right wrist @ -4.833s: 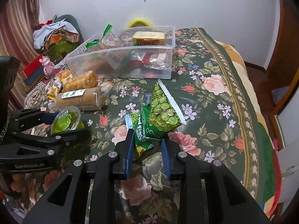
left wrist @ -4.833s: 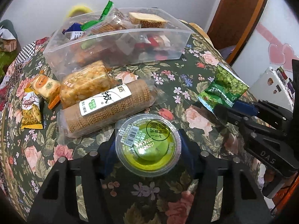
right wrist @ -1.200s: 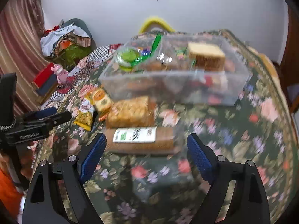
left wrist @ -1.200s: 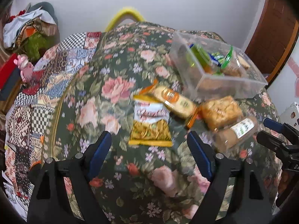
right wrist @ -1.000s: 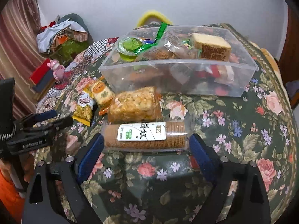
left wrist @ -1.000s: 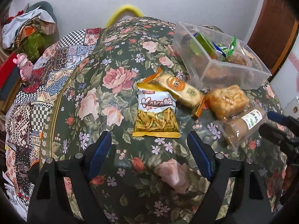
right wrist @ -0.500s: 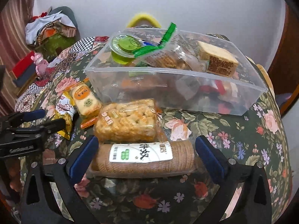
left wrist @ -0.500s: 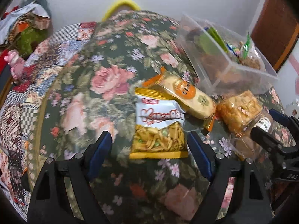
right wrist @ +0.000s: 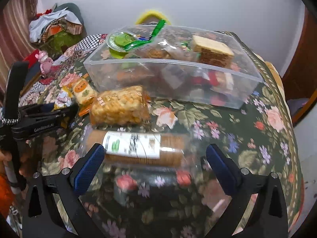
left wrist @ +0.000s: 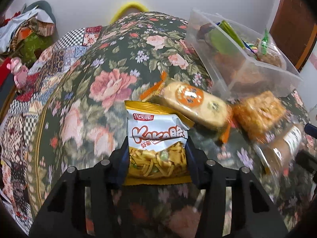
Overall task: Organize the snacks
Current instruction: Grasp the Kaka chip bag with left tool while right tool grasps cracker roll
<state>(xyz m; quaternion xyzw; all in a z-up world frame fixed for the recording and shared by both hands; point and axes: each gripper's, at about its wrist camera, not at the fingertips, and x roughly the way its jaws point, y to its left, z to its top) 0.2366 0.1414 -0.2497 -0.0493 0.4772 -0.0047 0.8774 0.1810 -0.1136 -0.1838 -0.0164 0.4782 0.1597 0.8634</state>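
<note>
Snacks are what you're gathering into the clear bin (right wrist: 174,79), so your left gripper (left wrist: 156,158) has its jaws closed on the Kaka chip bag (left wrist: 156,146) lying on the counter (left wrist: 111,83), while your right gripper (right wrist: 154,164) straddles the cracker roll (right wrist: 136,146), jaws wide and empty.

My tongs' pads (right wrist: 88,168) are blue on black arms. Chip bag (left wrist: 156,138): white and yellow, red lettering. Cloth (left wrist: 111,83): dark green, pink roses. Bin (right wrist: 227,73) clear; cup (right wrist: 118,40) green. Biscuit roll (right wrist: 136,147) tan, white label.
</note>
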